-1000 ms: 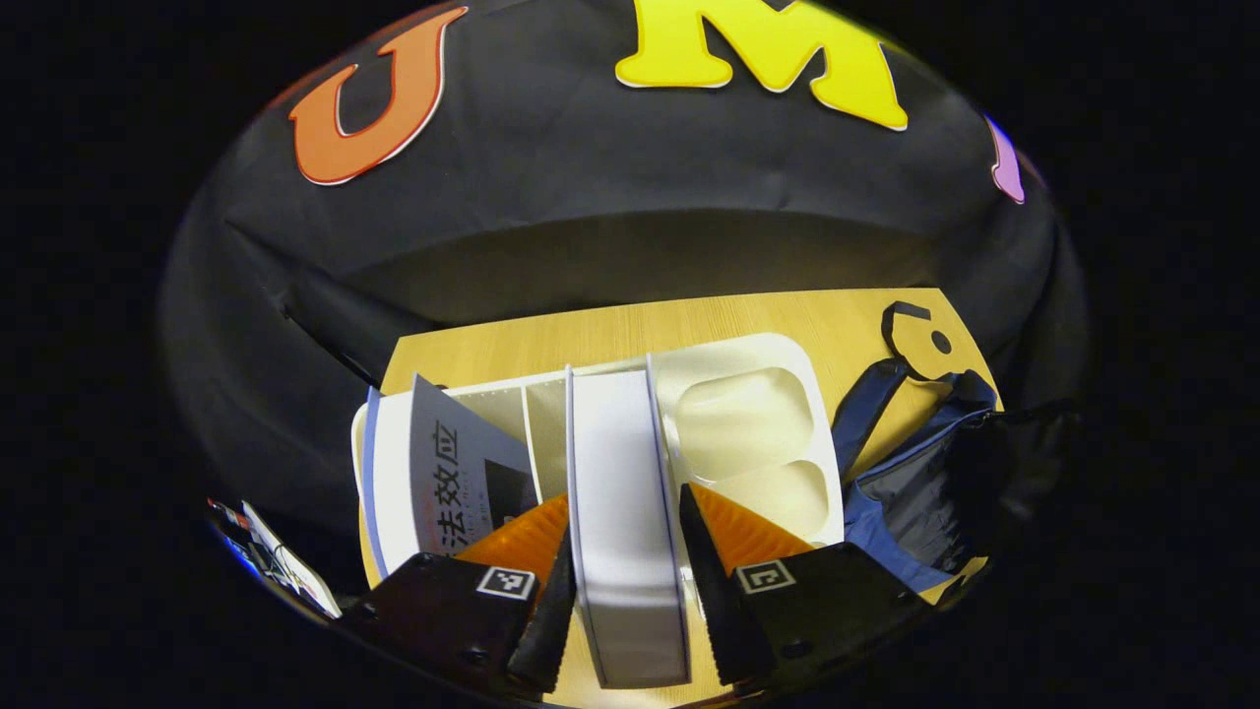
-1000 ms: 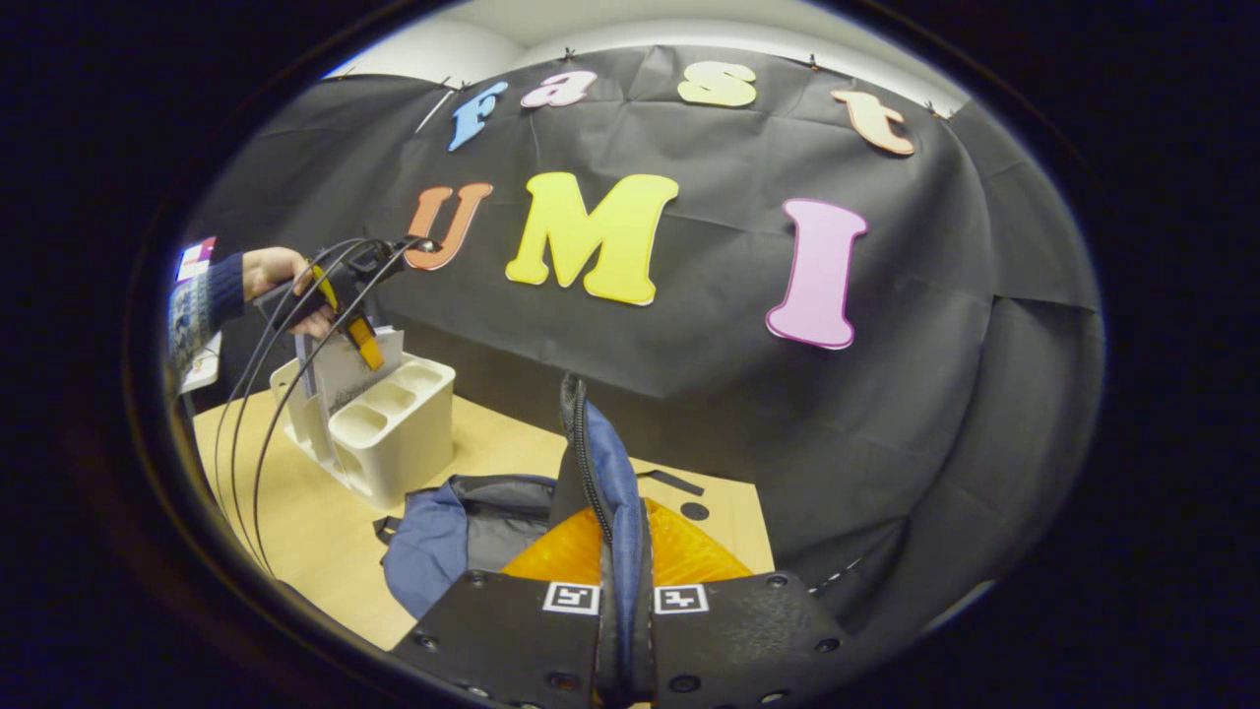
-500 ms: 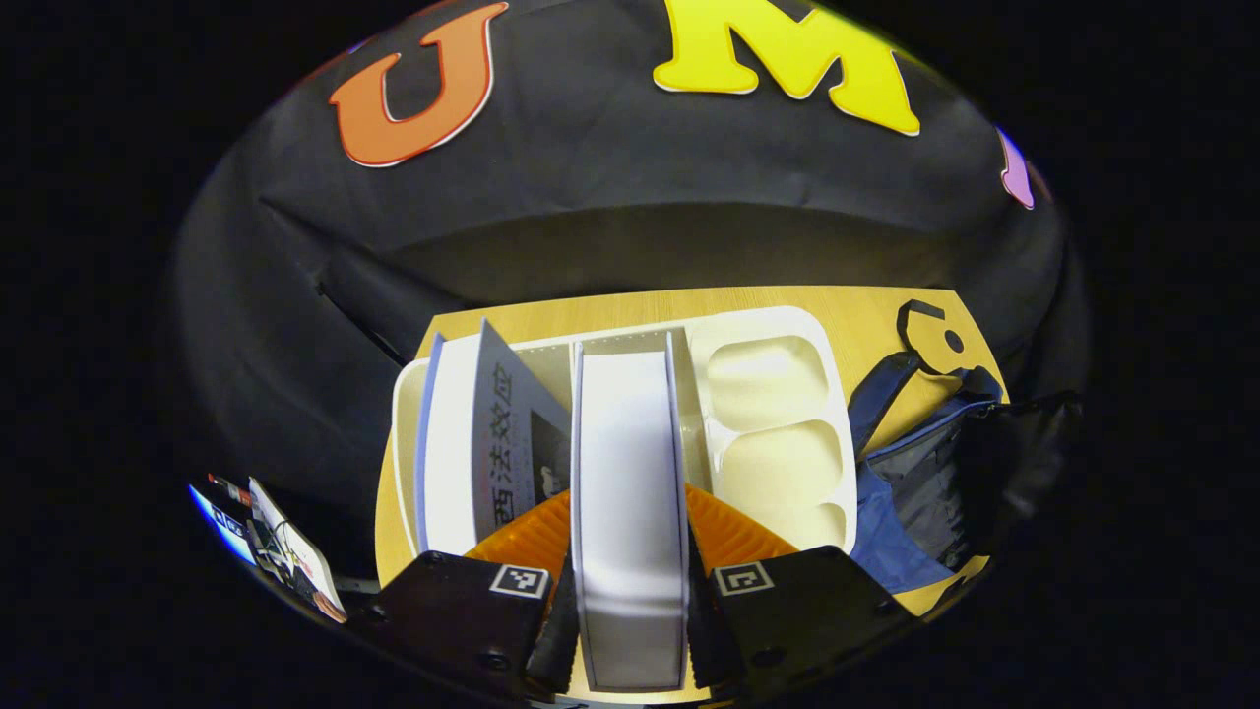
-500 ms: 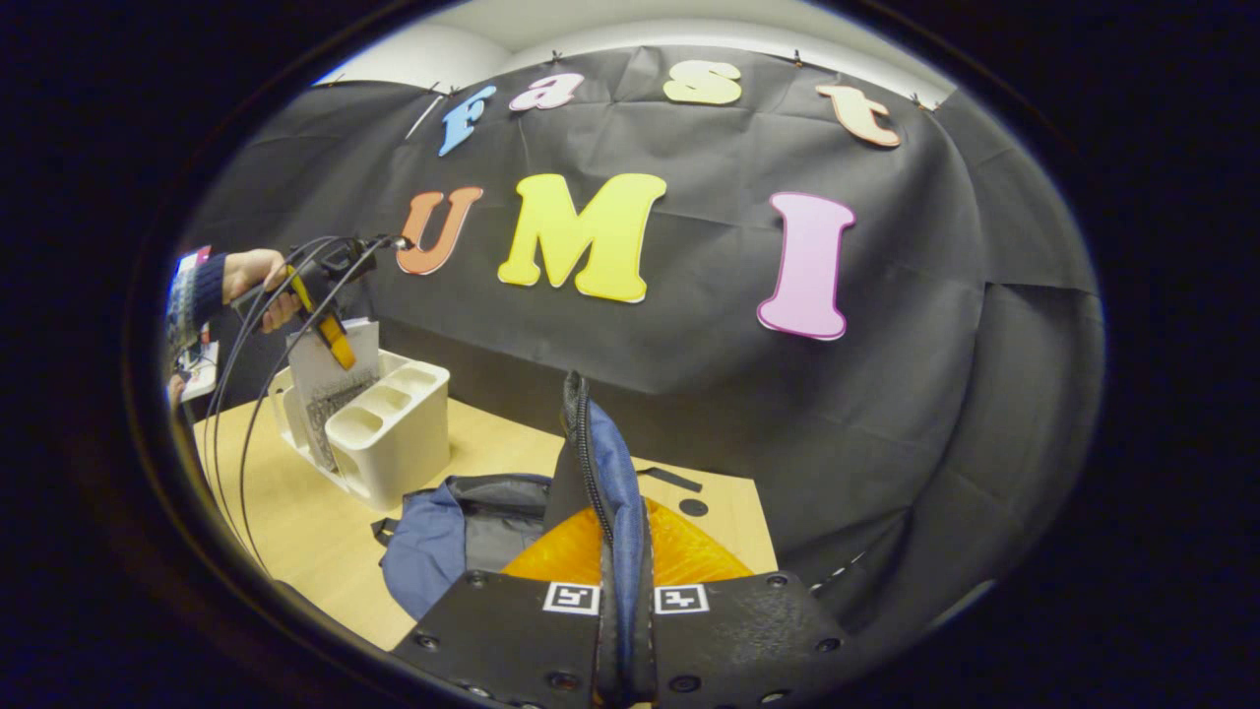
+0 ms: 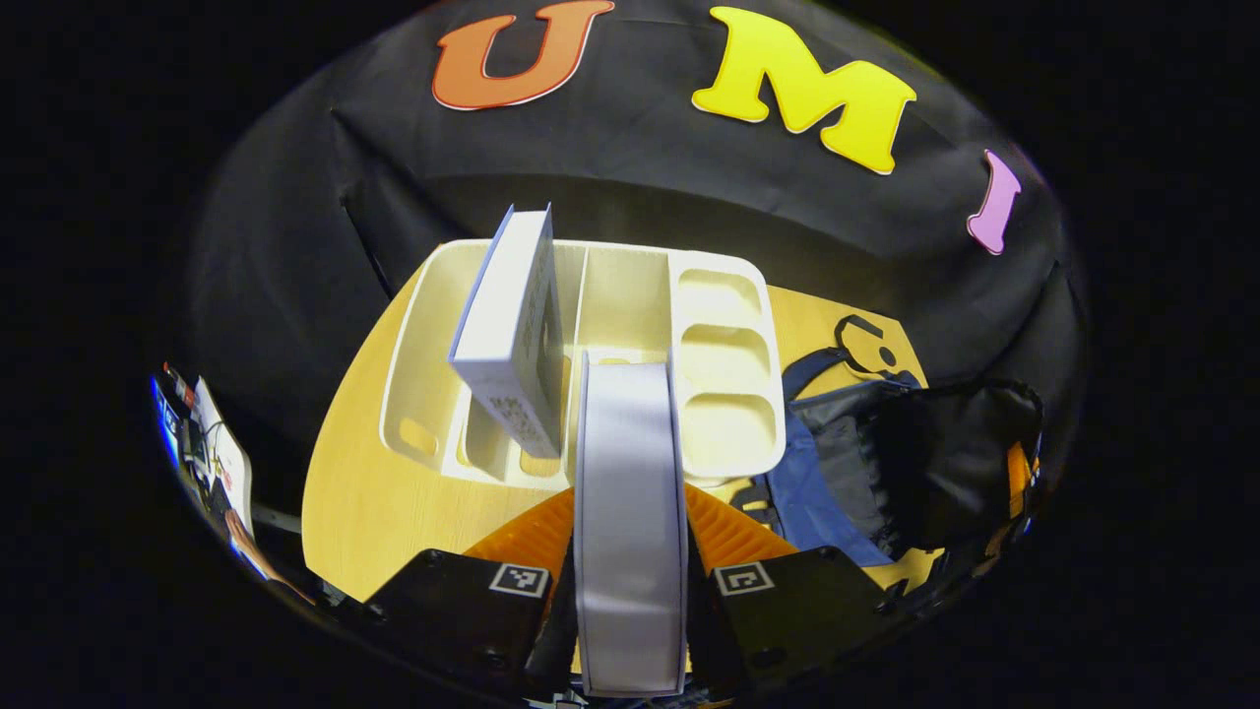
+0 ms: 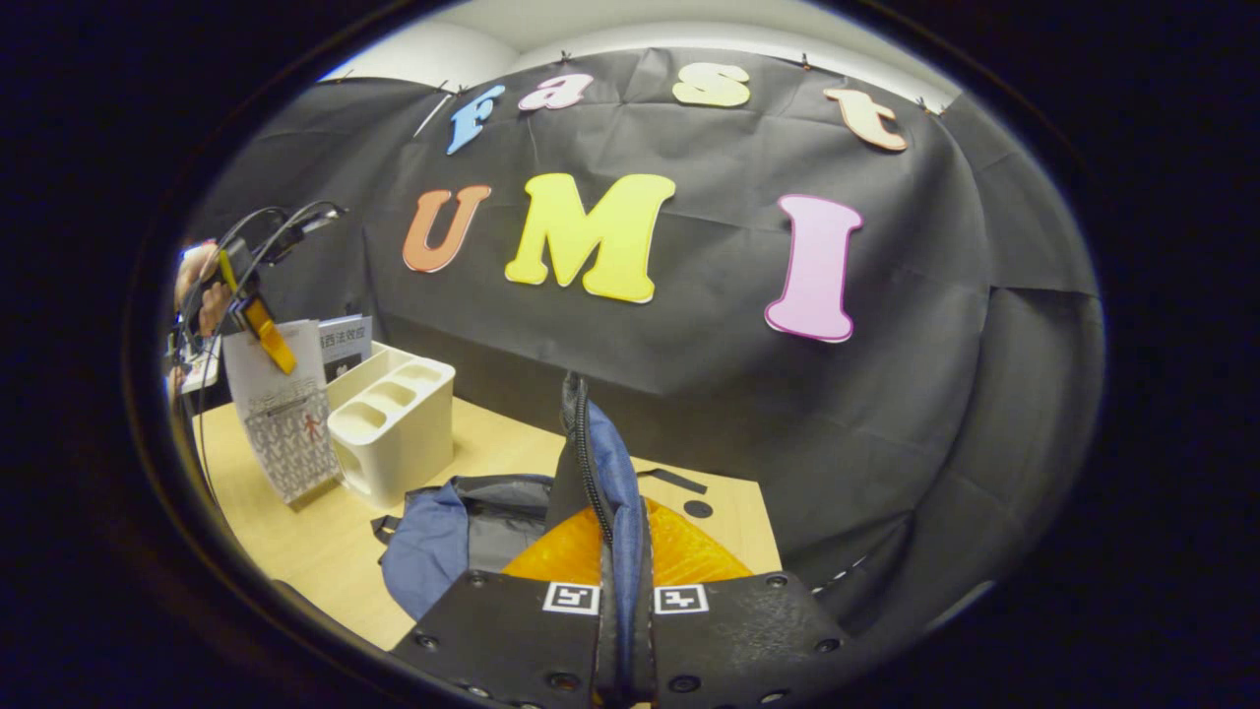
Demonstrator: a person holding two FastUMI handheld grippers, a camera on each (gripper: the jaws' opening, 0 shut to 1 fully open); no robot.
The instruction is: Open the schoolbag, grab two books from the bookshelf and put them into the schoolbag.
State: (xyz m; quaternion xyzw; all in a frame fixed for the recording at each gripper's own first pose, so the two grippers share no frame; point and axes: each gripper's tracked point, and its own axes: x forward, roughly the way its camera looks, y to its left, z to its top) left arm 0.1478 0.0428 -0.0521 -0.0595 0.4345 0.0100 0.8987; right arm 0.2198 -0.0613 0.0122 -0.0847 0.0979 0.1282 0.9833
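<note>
My left gripper point(image 5: 630, 591) is shut on a white book point(image 5: 630, 512), held edge-on above the cream bookshelf point(image 5: 719, 433). In the right gripper view that book point(image 6: 281, 414) hangs clear of the bookshelf point(image 6: 404, 433), with the left gripper point(image 6: 264, 330) clamped on its top. A second book point(image 5: 512, 345) leans in the shelf's left slots. The blue and grey schoolbag point(image 5: 866, 463) lies open to the right of the shelf. My right gripper point(image 6: 622, 630) is shut on the schoolbag's zippered edge point(image 6: 596, 463), holding it upright.
The wooden table point(image 6: 295, 532) carries the shelf and the bag. A black strap with a buckle point(image 5: 866, 345) lies behind the bag. Cables point(image 6: 256, 226) trail from the left gripper, held by a hand point(image 6: 197, 286). Devices point(image 5: 217, 453) sit off the table's left edge.
My left gripper has lifted the white book up and out of the bookshelf, toward the table's near side. The other book now stands alone in the shelf. My right gripper has kept still.
</note>
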